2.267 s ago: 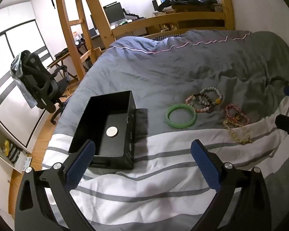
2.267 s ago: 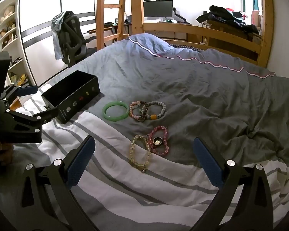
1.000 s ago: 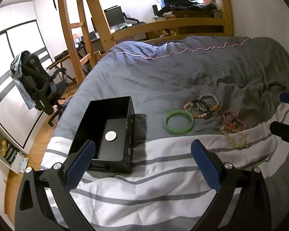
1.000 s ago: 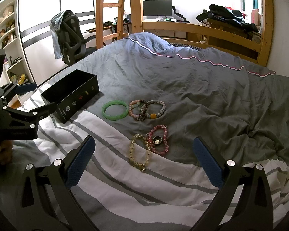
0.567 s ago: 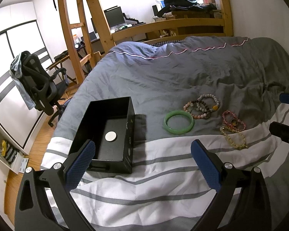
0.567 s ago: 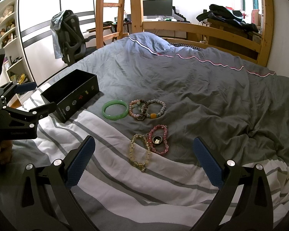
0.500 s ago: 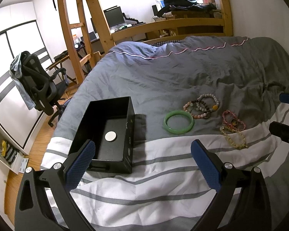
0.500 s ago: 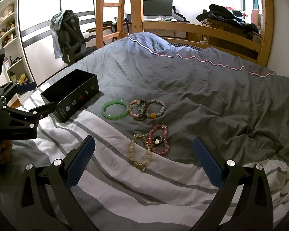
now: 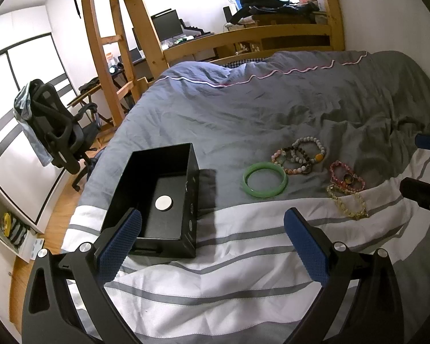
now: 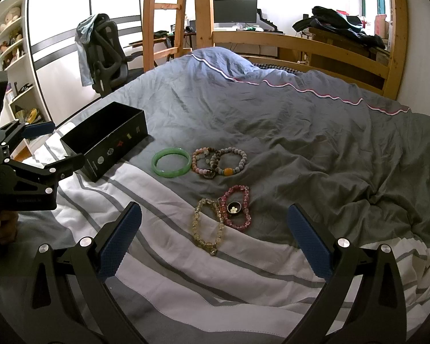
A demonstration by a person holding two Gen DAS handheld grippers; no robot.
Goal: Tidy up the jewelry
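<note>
An open black box (image 9: 157, 197) lies on the bed at the left, with a round silver disc (image 9: 163, 202) on its floor; it also shows in the right wrist view (image 10: 109, 143). A green bangle (image 9: 265, 179) (image 10: 172, 166) lies to its right. Beaded bracelets (image 9: 299, 156) (image 10: 219, 162) lie beyond it. A pink bracelet (image 10: 236, 207) and a yellow bracelet (image 10: 207, 225) lie nearer. My left gripper (image 9: 212, 243) is open and empty above the striped cover. My right gripper (image 10: 212, 239) is open and empty, just short of the yellow bracelet.
The bed has a grey duvet (image 10: 301, 132) and a white striped cover (image 10: 172, 258). A wooden ladder (image 9: 114, 43) and bed frame (image 10: 301, 43) stand behind. An office chair (image 9: 57, 132) is at the left, off the bed.
Compared with 2.3 s ago the left view has pulled back slightly. Over the last second nothing has visibly moved.
</note>
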